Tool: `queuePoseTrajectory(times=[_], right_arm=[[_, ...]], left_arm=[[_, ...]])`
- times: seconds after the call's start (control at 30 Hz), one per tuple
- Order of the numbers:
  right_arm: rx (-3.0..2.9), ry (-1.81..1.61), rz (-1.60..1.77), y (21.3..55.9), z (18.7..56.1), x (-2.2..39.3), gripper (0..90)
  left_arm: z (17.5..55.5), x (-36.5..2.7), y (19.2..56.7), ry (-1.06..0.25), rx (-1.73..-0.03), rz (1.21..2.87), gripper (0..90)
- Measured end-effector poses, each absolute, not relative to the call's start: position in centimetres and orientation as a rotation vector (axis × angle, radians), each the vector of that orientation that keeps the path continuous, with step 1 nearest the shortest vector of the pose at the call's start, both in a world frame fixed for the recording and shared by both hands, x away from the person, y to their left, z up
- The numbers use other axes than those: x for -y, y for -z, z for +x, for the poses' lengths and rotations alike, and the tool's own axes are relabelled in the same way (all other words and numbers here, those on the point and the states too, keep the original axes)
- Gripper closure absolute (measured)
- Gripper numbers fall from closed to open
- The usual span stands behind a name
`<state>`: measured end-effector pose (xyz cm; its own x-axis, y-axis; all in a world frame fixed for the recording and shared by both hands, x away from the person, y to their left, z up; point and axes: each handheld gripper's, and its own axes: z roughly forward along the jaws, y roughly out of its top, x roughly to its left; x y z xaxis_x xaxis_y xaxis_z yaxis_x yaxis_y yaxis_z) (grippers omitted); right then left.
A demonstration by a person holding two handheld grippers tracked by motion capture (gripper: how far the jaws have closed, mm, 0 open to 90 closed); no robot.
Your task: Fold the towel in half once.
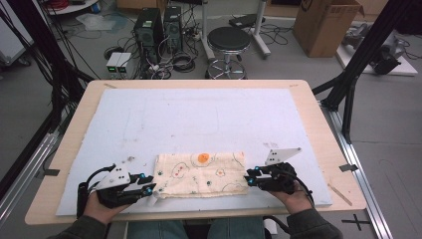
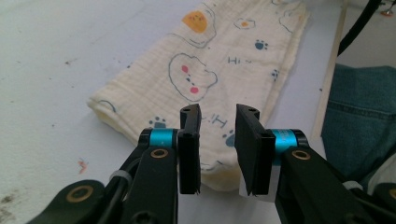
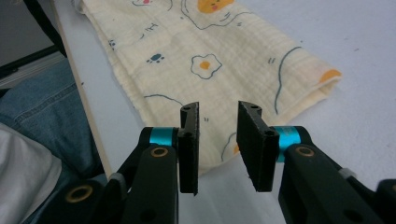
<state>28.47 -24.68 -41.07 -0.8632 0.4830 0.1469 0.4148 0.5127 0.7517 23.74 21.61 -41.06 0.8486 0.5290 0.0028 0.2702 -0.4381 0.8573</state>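
A folded cream cloth printed with fried eggs, paw prints and outlined shapes lies flat near the front edge of the white mat. My left gripper is at the cloth's near left corner. In the left gripper view the cloth shows through the gap between the parted jaws of this gripper. My right gripper is at the cloth's right end. In the right gripper view that gripper also has its jaws apart, just over the cloth's near edge. Neither gripper's pads press on the fabric.
The mat covers a wooden table. Blue jeans show just past the front edge. On the floor behind stand a black stool, computer towers with cables and a cardboard box. Black frame posts rise at the right.
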Motion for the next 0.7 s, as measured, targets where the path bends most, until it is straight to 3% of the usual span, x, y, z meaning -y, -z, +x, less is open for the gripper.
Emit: queuePoseTrajectory(times=[0.27, 0.53, 0.7], right_arm=[[-2.775, -1.234, 0.662, 42.2, 28.9, 22.5, 65.7], [-2.824, -1.163, 0.636, 43.5, 29.0, 21.9, 64.9], [-2.808, -1.151, 0.614, 43.6, 28.8, 21.9, 69.6]], left_arm=[[25.1, -20.3, 43.2, -0.268, -0.601, 2.100, 77.5], [25.1, -20.1, 44.3, -0.223, -0.583, 2.149, 69.8], [25.1, -20.0, 44.5, -0.233, -0.576, 2.166, 72.3]])
